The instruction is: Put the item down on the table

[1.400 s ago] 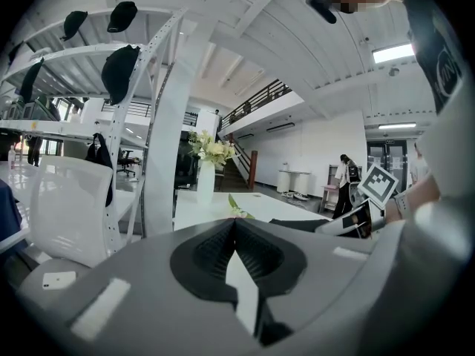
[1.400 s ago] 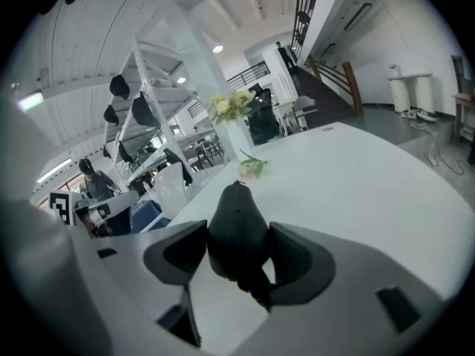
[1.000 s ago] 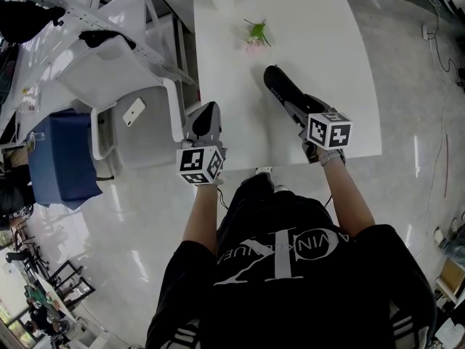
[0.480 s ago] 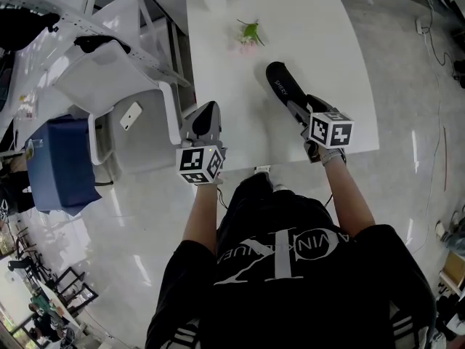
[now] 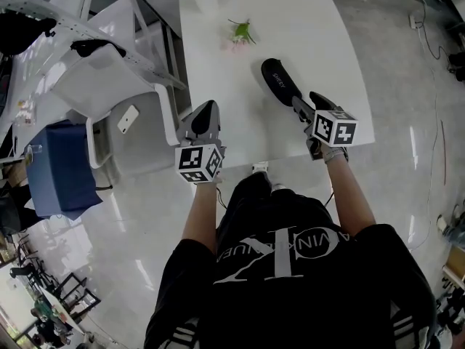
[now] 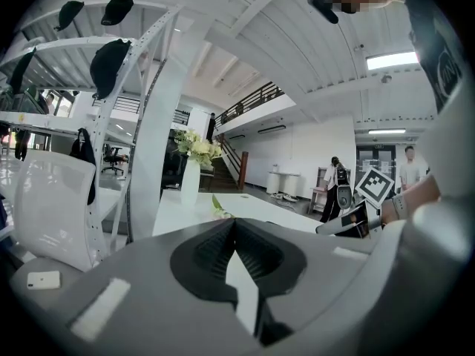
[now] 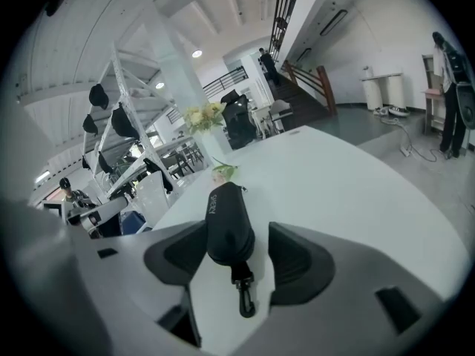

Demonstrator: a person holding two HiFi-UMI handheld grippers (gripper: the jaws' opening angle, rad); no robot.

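Note:
A black zipped case (image 5: pixel 278 80) lies on the white table (image 5: pixel 312 35), pointing away from me, with its clip strap toward me. My right gripper (image 5: pixel 299 105) sits around the case's near end. In the right gripper view the case (image 7: pixel 226 217) lies between the jaws of the right gripper (image 7: pixel 237 252), which stand wider than it, with a gap on the right side, so it is open. My left gripper (image 5: pixel 207 109) hovers at the table's left near corner. The left gripper (image 6: pixel 236 225) is shut on nothing.
A pink flower sprig (image 5: pixel 238 33) lies beyond the case, and a vase of flowers (image 6: pixel 191 176) stands at the table's far end. Left of the table are a white chair (image 5: pixel 123 86) with a phone (image 5: pixel 129 118) on it, a rack and a blue bin (image 5: pixel 62 166).
The case and right gripper have shifted slightly toward the far left on the table. The left gripper has stayed where it was.

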